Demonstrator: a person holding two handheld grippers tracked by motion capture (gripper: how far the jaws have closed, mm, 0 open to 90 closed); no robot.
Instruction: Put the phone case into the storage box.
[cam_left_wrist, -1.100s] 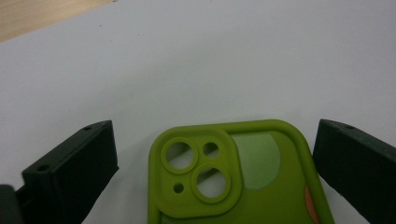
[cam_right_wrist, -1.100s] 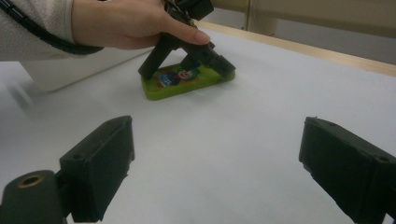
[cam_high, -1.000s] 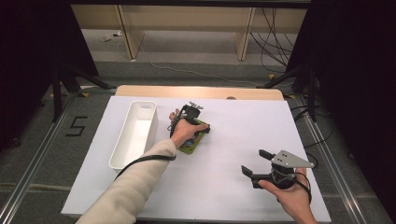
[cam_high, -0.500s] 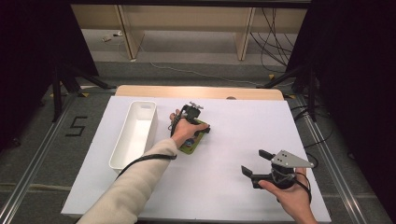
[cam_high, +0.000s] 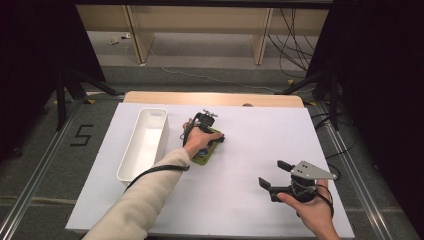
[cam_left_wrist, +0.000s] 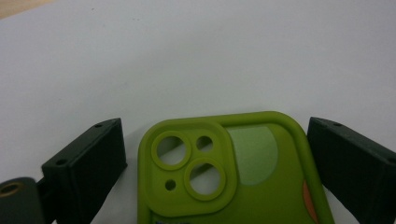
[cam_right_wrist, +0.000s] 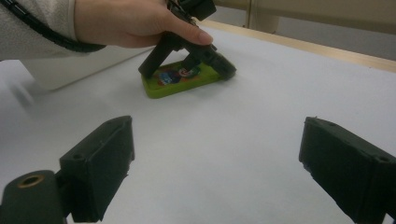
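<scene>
A green phone case (cam_high: 202, 159) lies flat on the white table, camera cut-outs facing up (cam_left_wrist: 233, 186). My left gripper (cam_high: 211, 144) points down over its far end, with the case between the jaws (cam_left_wrist: 215, 140). Those jaws have just been closing. A thin gap still shows beside the left jaw, and the right jaw stands right at the case's edge. In the right gripper view, the hand holds that gripper (cam_right_wrist: 187, 70) tilted over the case (cam_right_wrist: 180, 81). My right gripper (cam_high: 274, 175) hovers open near the front right of the table, with nothing between its jaws (cam_right_wrist: 217, 135).
A long white bin (cam_high: 152, 111) stands left of the case, close to the left forearm. The white sheet (cam_high: 270, 130) covers the table, and a wooden strip (cam_high: 215, 97) runs along the far edge. Cables lie on the floor beyond.
</scene>
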